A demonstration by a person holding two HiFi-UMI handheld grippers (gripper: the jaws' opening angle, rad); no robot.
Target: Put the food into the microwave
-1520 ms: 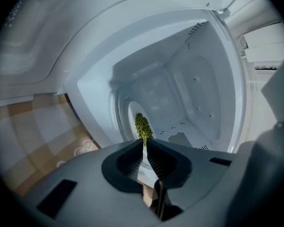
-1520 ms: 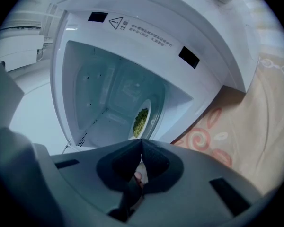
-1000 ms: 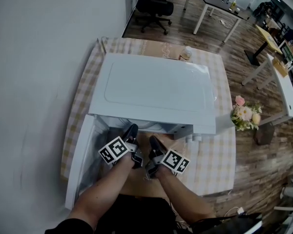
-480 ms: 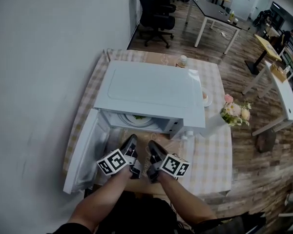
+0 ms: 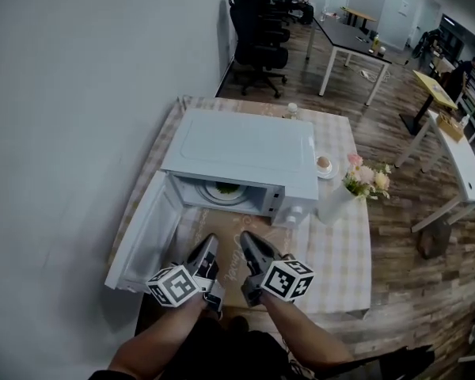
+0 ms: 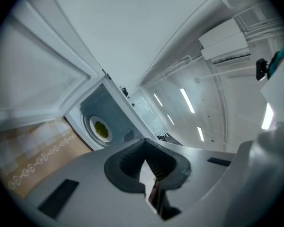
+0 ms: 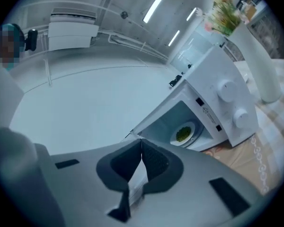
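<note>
Open microwave on a checked table, door swung out to the left. Inside sits a white plate on the turntable, carrying a small heap of green food at its centre. The left gripper and right gripper hover side by side near the table's front edge, well apart from the plate, each with jaws closed tip to tip on nothing. The plate is probably stiff, smooth and breakable, and the food loose. Any hold would best be at the near rim, kept level. A vase of flowers stands just right of the microwave.
</note>
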